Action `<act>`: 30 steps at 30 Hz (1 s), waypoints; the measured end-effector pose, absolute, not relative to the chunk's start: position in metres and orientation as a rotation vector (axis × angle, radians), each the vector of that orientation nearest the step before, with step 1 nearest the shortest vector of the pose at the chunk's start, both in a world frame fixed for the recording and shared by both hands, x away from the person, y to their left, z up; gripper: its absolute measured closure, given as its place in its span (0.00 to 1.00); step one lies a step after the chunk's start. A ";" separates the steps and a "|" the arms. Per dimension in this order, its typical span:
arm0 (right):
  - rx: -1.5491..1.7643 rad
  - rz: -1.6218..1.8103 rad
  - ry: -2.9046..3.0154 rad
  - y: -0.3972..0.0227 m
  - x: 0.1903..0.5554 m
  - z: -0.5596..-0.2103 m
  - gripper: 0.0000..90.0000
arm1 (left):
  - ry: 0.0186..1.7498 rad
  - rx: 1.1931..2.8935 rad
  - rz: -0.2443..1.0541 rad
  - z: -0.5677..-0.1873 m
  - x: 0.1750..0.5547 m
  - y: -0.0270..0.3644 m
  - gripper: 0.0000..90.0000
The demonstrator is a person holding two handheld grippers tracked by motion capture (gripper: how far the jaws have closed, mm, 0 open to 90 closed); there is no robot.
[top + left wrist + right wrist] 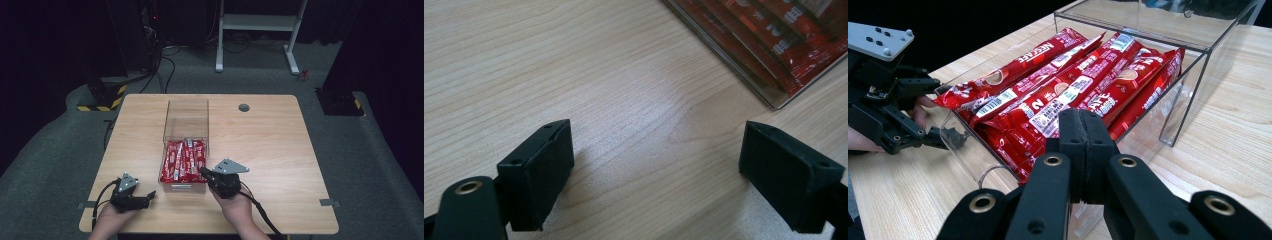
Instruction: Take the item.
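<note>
A clear plastic drawer stands pulled out toward me from its clear box at the table's middle. Several red Nescafe sachets lie packed lengthwise in it. My right gripper is at the drawer's front right corner; in the right gripper view its jaws are pressed shut with nothing between them, just above the sachets. My left gripper rests low on the table left of the drawer front, open and empty. Its pads stand wide apart over bare wood, and the drawer's corner lies ahead.
The wooden table has bare room left and right of the box. A small round grommet sits at the back. Cables trail from both grippers toward the front edge. A white desk frame stands on the floor beyond.
</note>
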State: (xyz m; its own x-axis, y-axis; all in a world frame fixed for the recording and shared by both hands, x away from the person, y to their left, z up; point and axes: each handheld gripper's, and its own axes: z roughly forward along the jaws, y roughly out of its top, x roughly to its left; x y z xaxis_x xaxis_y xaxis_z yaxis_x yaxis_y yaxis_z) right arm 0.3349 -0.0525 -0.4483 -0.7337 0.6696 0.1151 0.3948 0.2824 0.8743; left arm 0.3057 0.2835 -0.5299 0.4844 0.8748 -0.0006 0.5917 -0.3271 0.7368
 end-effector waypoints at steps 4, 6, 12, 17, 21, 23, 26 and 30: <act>0.974 1.433 2.279 -0.053 0.335 -0.448 1.00 | 1.202 2.050 0.532 -0.530 0.306 0.284 0.16; 0.974 1.433 2.279 -0.053 0.335 -0.448 1.00 | 1.201 2.050 0.532 -0.530 0.306 0.284 0.16; 0.964 1.437 2.273 -0.054 0.335 -0.447 1.00 | 1.202 2.050 0.532 -0.530 0.306 0.284 0.16; 0.958 1.440 2.264 -0.054 0.335 -0.445 1.00 | 1.201 2.049 0.533 -0.530 0.306 0.283 0.16; 0.958 1.449 2.252 -0.056 0.336 -0.442 1.00 | 1.201 2.050 0.533 -0.530 0.306 0.283 0.16; 0.959 1.454 2.244 -0.058 0.336 -0.441 1.00 | 1.202 2.049 0.533 -0.530 0.306 0.283 0.16; 0.959 1.461 2.234 -0.059 0.337 -0.439 1.00 | 1.202 2.049 0.533 -0.530 0.306 0.283 0.16; 0.954 1.468 2.227 -0.060 0.336 -0.437 1.00 | 1.201 2.049 0.533 -0.530 0.306 0.283 0.16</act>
State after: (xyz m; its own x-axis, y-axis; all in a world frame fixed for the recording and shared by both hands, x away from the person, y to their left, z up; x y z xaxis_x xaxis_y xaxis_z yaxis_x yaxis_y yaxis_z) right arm 0.3361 -0.0604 -0.4367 -0.7313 0.6744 0.1021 0.3596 0.2541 0.8978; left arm 0.3062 0.2835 -0.5298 0.4870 0.8734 0.0037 0.5891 -0.3317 0.7368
